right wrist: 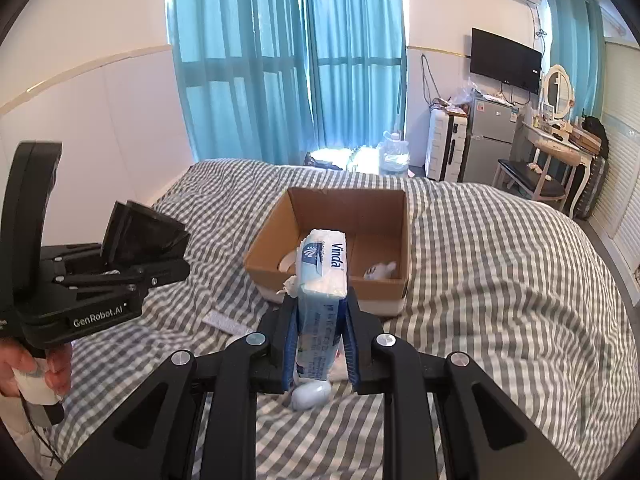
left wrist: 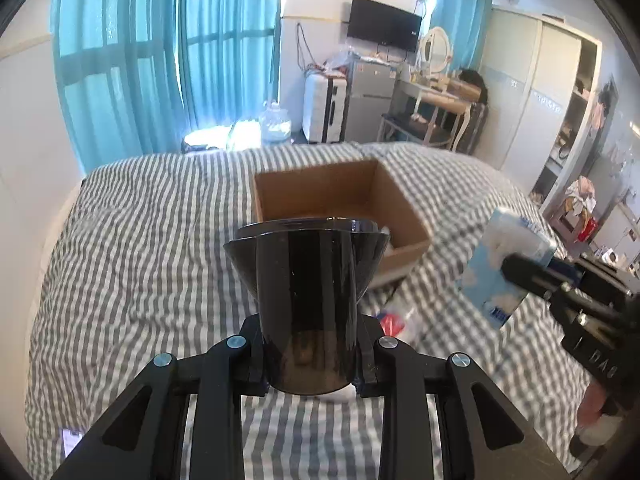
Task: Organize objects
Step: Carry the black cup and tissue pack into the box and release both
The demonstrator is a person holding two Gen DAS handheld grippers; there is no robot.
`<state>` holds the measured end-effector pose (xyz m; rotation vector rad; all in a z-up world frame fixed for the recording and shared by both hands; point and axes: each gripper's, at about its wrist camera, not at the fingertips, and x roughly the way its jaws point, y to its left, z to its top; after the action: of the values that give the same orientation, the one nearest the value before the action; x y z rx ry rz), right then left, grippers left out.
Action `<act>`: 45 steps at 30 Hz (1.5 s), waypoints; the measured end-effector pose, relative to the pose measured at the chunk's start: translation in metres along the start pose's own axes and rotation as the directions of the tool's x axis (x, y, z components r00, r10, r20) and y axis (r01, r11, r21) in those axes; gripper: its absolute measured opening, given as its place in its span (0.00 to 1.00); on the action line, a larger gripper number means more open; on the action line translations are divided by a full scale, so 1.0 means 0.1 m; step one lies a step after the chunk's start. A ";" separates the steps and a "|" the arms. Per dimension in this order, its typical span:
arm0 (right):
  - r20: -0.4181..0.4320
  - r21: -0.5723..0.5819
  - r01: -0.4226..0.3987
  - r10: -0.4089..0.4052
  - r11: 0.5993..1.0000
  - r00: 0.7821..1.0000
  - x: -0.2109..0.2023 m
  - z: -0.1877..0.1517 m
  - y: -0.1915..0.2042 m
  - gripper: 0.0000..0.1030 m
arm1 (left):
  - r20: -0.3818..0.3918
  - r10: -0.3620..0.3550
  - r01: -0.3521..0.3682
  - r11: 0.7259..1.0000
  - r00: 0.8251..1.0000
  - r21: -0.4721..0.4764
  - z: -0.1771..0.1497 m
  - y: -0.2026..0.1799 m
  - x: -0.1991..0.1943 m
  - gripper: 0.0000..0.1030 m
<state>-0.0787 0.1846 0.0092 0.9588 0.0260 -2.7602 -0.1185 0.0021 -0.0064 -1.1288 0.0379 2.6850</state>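
My left gripper [left wrist: 308, 360] is shut on a dark translucent hair-dryer nozzle [left wrist: 306, 292], held above the striped bed in front of an open cardboard box [left wrist: 400, 208]. It also shows at the left of the right wrist view [right wrist: 132, 256] with the nozzle [right wrist: 140, 236]. My right gripper [right wrist: 320, 344] is shut on a blue and white Vinda tissue pack [right wrist: 322, 280], held upright just short of the box [right wrist: 384, 220]. The pack also shows in the left wrist view [left wrist: 508, 264]. Small white items [right wrist: 380, 270] lie inside the box.
The bed [right wrist: 500, 300] has a grey and white striped cover. A clear bag with something red [left wrist: 394, 322] lies by the box. A white strip [right wrist: 228, 322] and a white oval object [right wrist: 312, 396] lie on the cover. Suitcase, fridge and dressing table stand beyond the bed.
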 end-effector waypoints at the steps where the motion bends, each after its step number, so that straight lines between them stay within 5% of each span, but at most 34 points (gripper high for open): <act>1: 0.001 -0.002 0.000 0.000 1.000 1.000 0.02 0.02 -0.01 0.19 | 0.004 0.000 0.000 1.000 1.000 0.005 0.06 -0.01 0.01 0.27; 18: -0.032 0.008 0.029 -0.029 1.000 0.999 1.14 0.85 -0.44 0.19 | -0.031 -0.009 0.011 0.997 0.999 0.077 0.89 -0.15 1.08 0.27; 31: -0.154 -0.008 0.064 -0.064 0.998 0.986 2.33 0.85 -0.70 0.19 | -0.151 -0.014 0.031 0.994 0.988 0.108 0.83 -0.09 2.17 0.27; 40: -0.156 0.032 0.045 -0.040 0.998 0.987 2.49 0.74 -0.86 0.19 | -0.223 -0.036 0.063 0.991 0.974 0.118 0.69 -0.08 2.50 0.27; 42: -0.147 0.055 0.018 -0.010 0.998 0.989 2.44 0.73 -0.91 0.20 | -0.242 -0.048 0.077 0.991 0.969 0.112 0.66 -0.08 2.50 0.33; 44: -0.133 0.075 0.008 0.002 0.997 0.991 2.39 0.75 -0.95 0.35 | -0.271 -0.067 0.097 0.990 0.960 0.099 0.67 -0.08 2.51 0.63; 45: -0.119 0.086 0.013 -0.002 0.996 0.993 2.34 0.77 -0.94 0.43 | -0.279 -0.086 0.115 0.989 0.956 0.089 0.66 -0.08 2.50 0.71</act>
<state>-0.3241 0.2233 -0.0786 1.1464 -0.0715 -2.7272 -0.3321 0.0674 -0.1366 -1.4204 0.1606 2.3900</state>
